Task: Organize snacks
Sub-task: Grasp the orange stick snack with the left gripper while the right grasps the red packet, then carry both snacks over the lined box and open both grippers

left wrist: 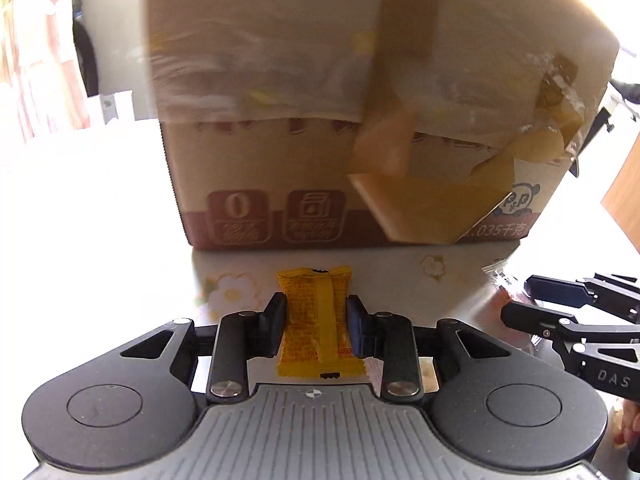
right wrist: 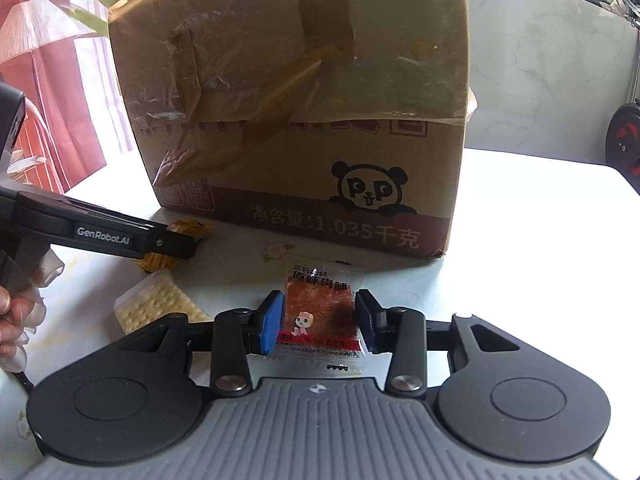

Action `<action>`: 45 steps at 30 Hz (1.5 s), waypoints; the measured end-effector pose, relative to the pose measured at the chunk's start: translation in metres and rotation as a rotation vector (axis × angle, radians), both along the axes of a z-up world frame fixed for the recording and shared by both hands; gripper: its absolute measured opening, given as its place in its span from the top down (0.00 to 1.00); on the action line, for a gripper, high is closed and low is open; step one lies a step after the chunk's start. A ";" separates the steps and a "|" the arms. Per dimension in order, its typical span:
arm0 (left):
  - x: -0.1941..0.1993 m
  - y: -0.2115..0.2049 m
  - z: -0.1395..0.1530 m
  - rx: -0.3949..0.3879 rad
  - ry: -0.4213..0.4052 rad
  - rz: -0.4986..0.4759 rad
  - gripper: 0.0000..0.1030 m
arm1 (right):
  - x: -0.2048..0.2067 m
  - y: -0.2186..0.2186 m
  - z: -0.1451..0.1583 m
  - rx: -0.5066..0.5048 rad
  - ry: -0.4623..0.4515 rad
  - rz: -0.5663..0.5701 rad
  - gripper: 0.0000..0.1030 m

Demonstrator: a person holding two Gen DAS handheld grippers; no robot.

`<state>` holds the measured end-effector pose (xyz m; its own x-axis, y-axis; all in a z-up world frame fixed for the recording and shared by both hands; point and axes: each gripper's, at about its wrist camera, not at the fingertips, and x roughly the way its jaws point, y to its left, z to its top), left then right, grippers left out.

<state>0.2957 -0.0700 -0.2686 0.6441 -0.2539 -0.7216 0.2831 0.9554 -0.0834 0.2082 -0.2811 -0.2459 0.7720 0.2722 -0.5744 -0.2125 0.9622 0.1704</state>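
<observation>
2 light snack packets, each caught between a gripper's pads in front of the cardboard box (right wrist: 304, 112).

The left gripper (left wrist: 317, 322) is clenched on the yellow packet (left wrist: 318, 320) at mid-length; the right gripper (right wrist: 318, 320) pinches the clear jerky packet (right wrist: 320, 312) by its side edges. Both look thin, crinkly and slippery, so grip the filled middle.

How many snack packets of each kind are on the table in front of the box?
Yellow packet: 1
Meat jerky packet: 1
Cracker packet: 1
Total: 3
</observation>
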 end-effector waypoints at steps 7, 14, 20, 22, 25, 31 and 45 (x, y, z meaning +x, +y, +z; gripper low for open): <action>-0.031 0.040 0.006 -0.033 -0.022 0.107 0.67 | -0.002 0.002 0.000 -0.007 -0.006 0.017 0.59; -0.050 0.051 0.021 -0.077 -0.072 0.139 0.67 | -0.013 0.004 0.005 -0.026 -0.060 -0.005 0.59; -0.052 0.061 0.058 -0.178 -0.148 0.107 0.67 | -0.037 -0.008 0.029 0.006 -0.105 -0.051 0.59; -0.051 0.060 0.071 -0.197 -0.187 0.105 0.67 | -0.044 -0.016 0.044 0.028 -0.129 -0.075 0.59; -0.046 0.055 0.097 -0.208 -0.259 0.089 0.67 | -0.053 -0.031 0.076 0.063 -0.210 -0.107 0.59; -0.027 0.042 0.152 -0.222 -0.376 0.056 0.67 | -0.041 -0.045 0.139 0.070 -0.370 -0.117 0.59; 0.068 -0.047 0.182 -0.151 -0.423 -0.116 0.65 | 0.080 -0.021 0.176 -0.029 -0.323 -0.154 0.59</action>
